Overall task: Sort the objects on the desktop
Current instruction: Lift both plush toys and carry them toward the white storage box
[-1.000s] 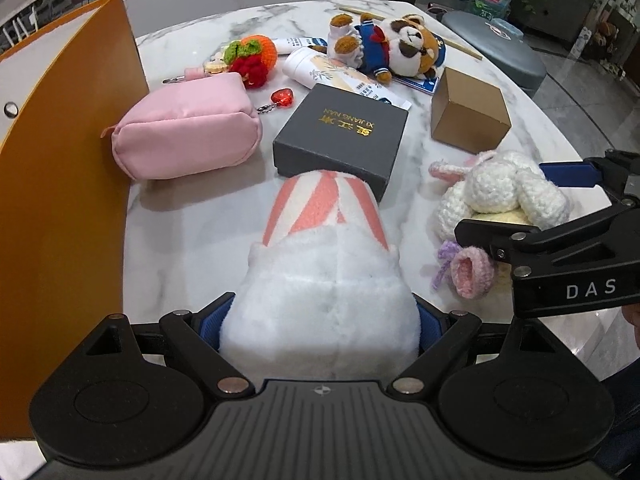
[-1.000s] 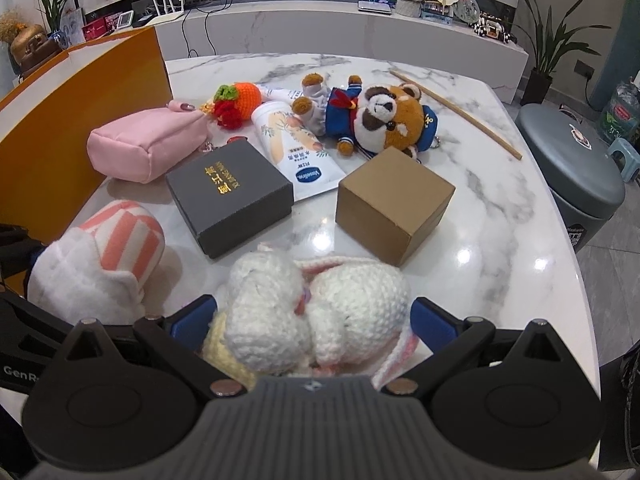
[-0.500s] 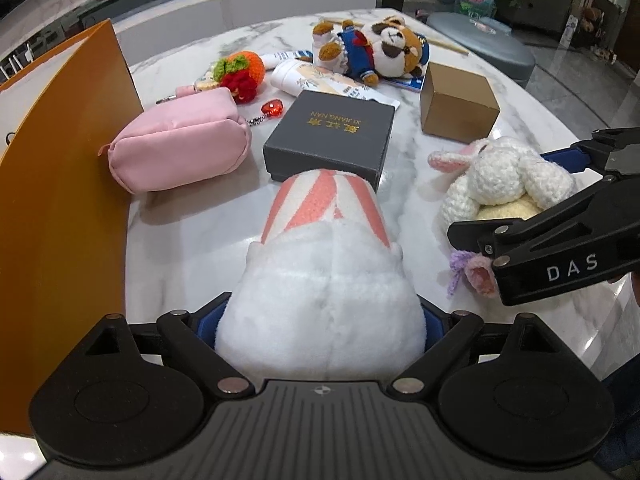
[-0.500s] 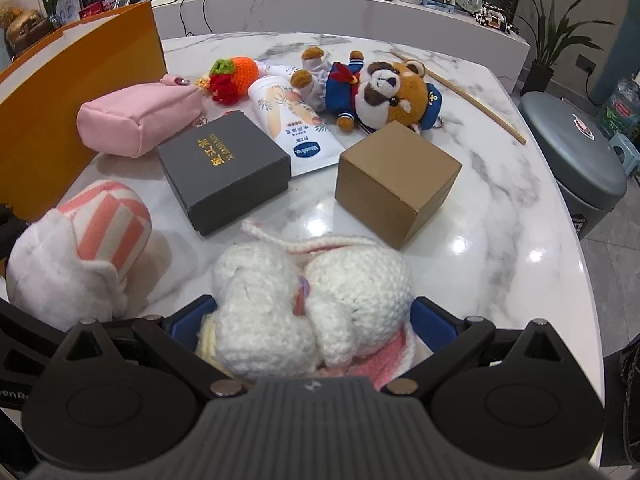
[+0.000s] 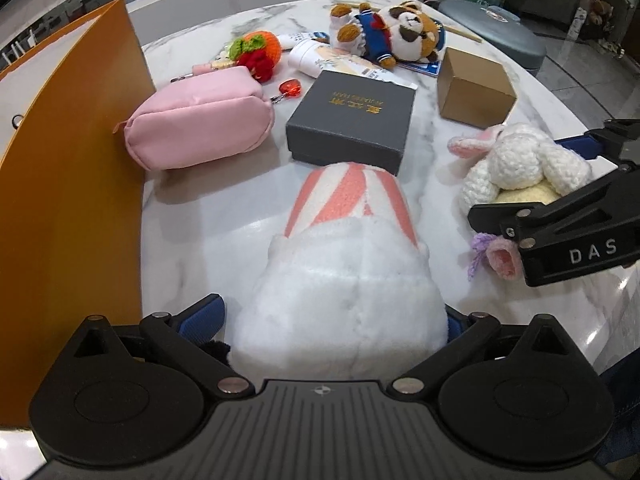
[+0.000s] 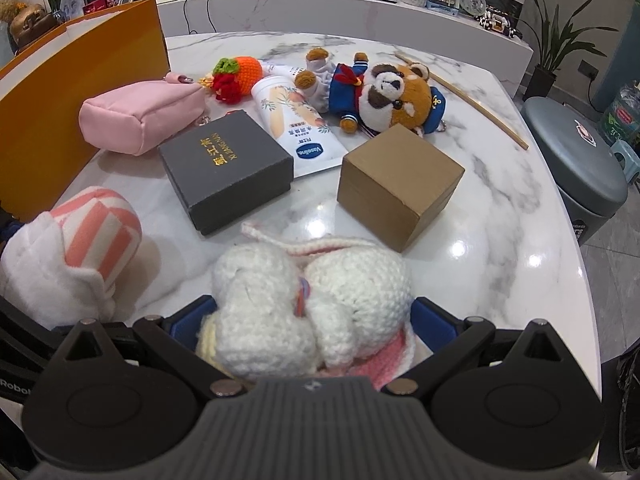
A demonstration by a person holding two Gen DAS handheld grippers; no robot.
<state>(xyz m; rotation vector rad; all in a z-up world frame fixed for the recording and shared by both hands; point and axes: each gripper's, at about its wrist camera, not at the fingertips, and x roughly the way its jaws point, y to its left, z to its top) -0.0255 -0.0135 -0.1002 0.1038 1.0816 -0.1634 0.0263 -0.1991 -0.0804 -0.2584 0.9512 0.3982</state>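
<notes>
In the left wrist view, the left gripper [image 5: 334, 320] is clamped on a white plush toy with pink stripes [image 5: 344, 264] at 6 o'clock, with a dark grey gift box [image 5: 352, 118] just beyond it at 12, a pink pouch [image 5: 200, 120] at 10 against an orange board [image 5: 68, 184], and the right gripper [image 5: 568, 216] at 3 holding a white crocheted bunny [image 5: 520, 164]. In the right wrist view, the right gripper [image 6: 314, 312] is closed on that crocheted bunny [image 6: 312, 304] at 6 o'clock over the marble table [image 6: 500, 216]; a brown cardboard box [image 6: 400, 184] sits at 1, the gift box [image 6: 226, 168] at 11, a red panda plush [image 6: 384, 92] and a lotion tube [image 6: 300, 124] at 12, and the striped plush toy [image 6: 72, 256] at 9.
</notes>
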